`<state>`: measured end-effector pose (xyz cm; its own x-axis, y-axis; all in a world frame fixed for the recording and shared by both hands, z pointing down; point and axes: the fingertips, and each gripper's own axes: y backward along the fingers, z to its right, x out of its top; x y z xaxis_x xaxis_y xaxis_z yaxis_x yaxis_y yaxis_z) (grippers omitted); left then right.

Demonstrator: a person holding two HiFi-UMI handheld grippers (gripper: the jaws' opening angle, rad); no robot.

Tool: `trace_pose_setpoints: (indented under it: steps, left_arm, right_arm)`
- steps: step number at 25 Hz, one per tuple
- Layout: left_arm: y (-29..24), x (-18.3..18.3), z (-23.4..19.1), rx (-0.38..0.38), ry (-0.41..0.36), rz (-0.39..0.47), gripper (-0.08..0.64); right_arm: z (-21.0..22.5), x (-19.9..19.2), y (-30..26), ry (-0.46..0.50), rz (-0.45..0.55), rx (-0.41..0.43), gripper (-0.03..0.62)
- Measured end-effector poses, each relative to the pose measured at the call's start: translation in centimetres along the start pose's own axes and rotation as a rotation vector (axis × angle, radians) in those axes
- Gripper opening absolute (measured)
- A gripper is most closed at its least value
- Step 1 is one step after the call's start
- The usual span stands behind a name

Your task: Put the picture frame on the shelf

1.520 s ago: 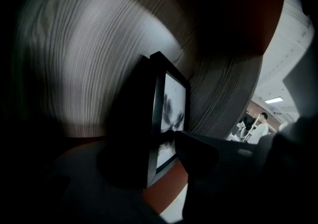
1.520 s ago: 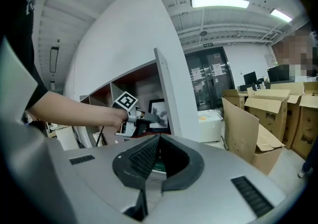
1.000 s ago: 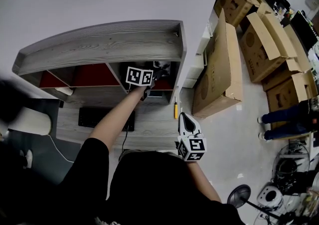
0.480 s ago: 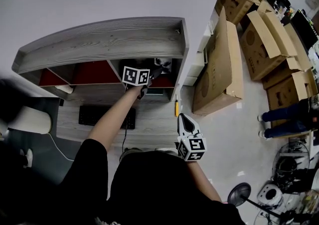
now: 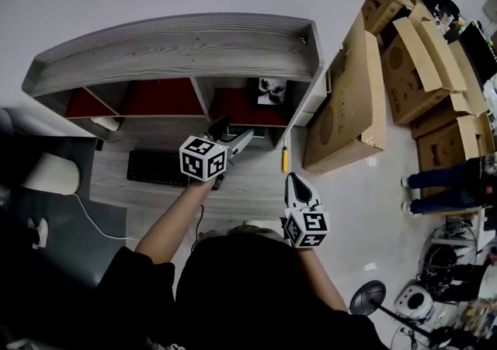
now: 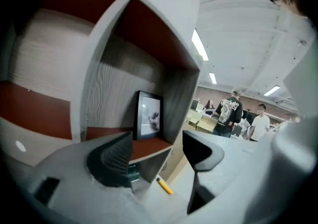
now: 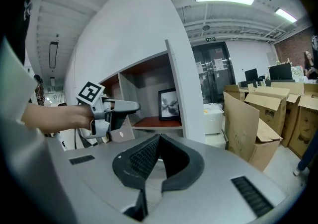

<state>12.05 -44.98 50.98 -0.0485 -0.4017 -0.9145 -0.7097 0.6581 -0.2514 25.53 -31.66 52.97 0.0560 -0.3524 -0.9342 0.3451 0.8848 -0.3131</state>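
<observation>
The black picture frame (image 5: 272,91) stands upright on the red floor of the shelf's (image 5: 171,50) rightmost compartment, apart from both grippers. In the left gripper view the picture frame (image 6: 149,116) is beyond the jaws. My left gripper (image 5: 233,131) is over the desk in front of that compartment. This left gripper (image 6: 156,153) is open, with nothing between its fingers. My right gripper (image 5: 293,179) hangs lower right, near the desk's front edge. Seen in its own view, the right gripper (image 7: 158,141) is shut and empty, and the picture frame (image 7: 169,104) and the left gripper (image 7: 112,111) show beyond it.
A black keyboard (image 5: 155,168) lies on the desk under the shelf, a yellow tool (image 5: 285,159) near the desk's right end. Large cardboard boxes (image 5: 349,100) stand to the right of the shelf. A white rounded object (image 5: 50,174) sits at the left. People stand in the distance (image 6: 231,113).
My left gripper has drawn back out of the right compartment toward me. The picture frame stays standing on the shelf. The right gripper has kept its place.
</observation>
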Motion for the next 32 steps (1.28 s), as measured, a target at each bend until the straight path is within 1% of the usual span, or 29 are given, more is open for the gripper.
trace_pose_setpoints:
  steps: [3, 6, 8, 11, 13, 15, 18, 20, 23, 26, 29, 32]
  left_arm:
    - [4.2, -1.6, 2.2, -0.009, -0.036, 0.030, 0.308]
    - [8.2, -4.6, 4.7, -0.033, -0.038, 0.028, 0.297]
    - [11.0, -6.3, 5.9, -0.021, -0.028, 0.043, 0.241]
    - [14.9, -7.5, 6.9, 0.004, -0.001, 0.091, 0.156]
    - [17.5, -8.0, 7.2, 0.025, -0.007, 0.114, 0.080]
    - [20.3, -8.4, 7.1, 0.049, -0.025, 0.126, 0.036]
    - [24.7, -9.2, 6.2, 0.093, -0.003, 0.154, 0.023]
    - [27.6, -10.2, 5.4, 0.119, 0.006, 0.154, 0.017]
    - [31.4, -12.0, 4.8, 0.138, 0.007, 0.133, 0.017]
    - [34.1, -13.3, 4.8, 0.148, 0.019, 0.126, 0.017]
    - [36.2, -13.9, 5.5, 0.168, 0.027, 0.135, 0.017]
    - [37.6, -14.0, 6.0, 0.195, 0.011, 0.154, 0.017]
  right_arm:
    - [-1.8, -0.2, -0.2, 0.009, -0.011, 0.005, 0.012]
    - [-4.8, 0.2, 0.0, 0.033, -0.009, 0.033, 0.012]
    - [-6.7, 0.1, 0.4, 0.055, -0.012, 0.051, 0.012]
    - [-9.4, -0.4, 1.1, 0.081, -0.022, 0.069, 0.012]
    - [-11.6, -0.9, 1.5, 0.086, -0.028, 0.078, 0.012]
    - [-13.9, -1.7, 2.3, 0.089, -0.033, 0.083, 0.012]
    - [-17.1, -3.4, 3.7, 0.118, -0.052, 0.096, 0.012]
    - [-19.3, -4.7, 4.9, 0.138, -0.067, 0.106, 0.012]
    - [-22.4, -6.6, 6.9, 0.124, -0.080, 0.103, 0.012]
    - [-24.8, -8.0, 8.7, 0.108, -0.096, 0.110, 0.012]
    - [-25.9, -8.2, 10.5, 0.144, -0.091, 0.110, 0.012]
    - [-26.1, -8.0, 11.1, 0.172, -0.070, 0.101, 0.012]
